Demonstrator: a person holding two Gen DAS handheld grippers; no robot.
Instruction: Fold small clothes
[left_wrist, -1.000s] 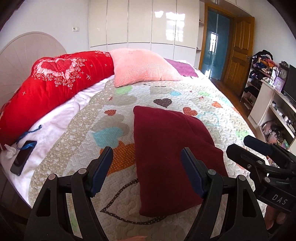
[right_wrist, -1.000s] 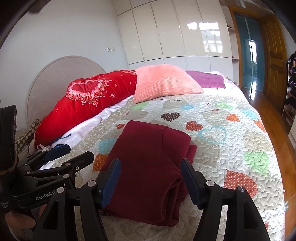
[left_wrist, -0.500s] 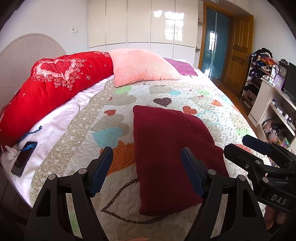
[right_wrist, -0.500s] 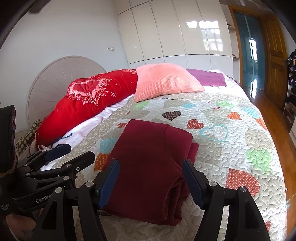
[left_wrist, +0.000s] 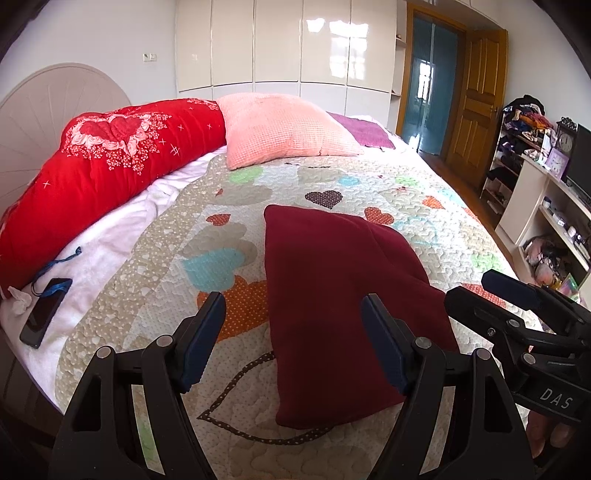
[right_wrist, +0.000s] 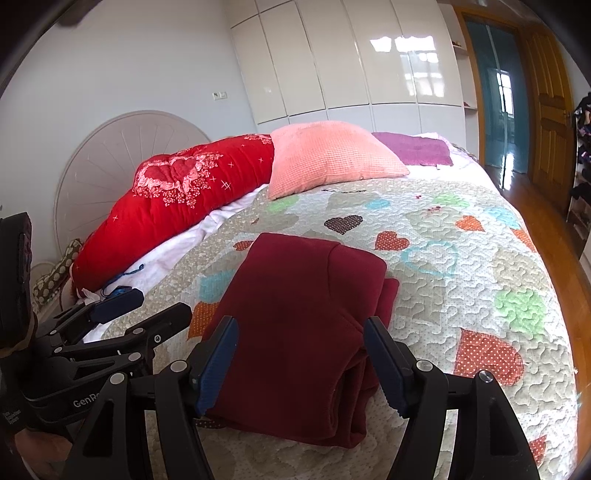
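Observation:
A dark red garment (left_wrist: 332, 280) lies folded into a thick rectangle on the heart-patterned quilt (left_wrist: 424, 206). In the right wrist view the same garment (right_wrist: 295, 310) shows its stacked layers along the right edge. My left gripper (left_wrist: 293, 314) hovers open above the garment's near left edge, nothing between its fingers. My right gripper (right_wrist: 299, 339) is open too, held over the garment's near end without touching it. Each gripper also appears at the side of the other's view.
A red bolster (left_wrist: 92, 173), a pink pillow (left_wrist: 284, 129) and a purple cloth (left_wrist: 365, 133) lie at the head of the bed. A phone (left_wrist: 44, 314) rests on the white sheet at left. Shelves (left_wrist: 546, 206) and a wooden door (left_wrist: 476, 99) stand at right.

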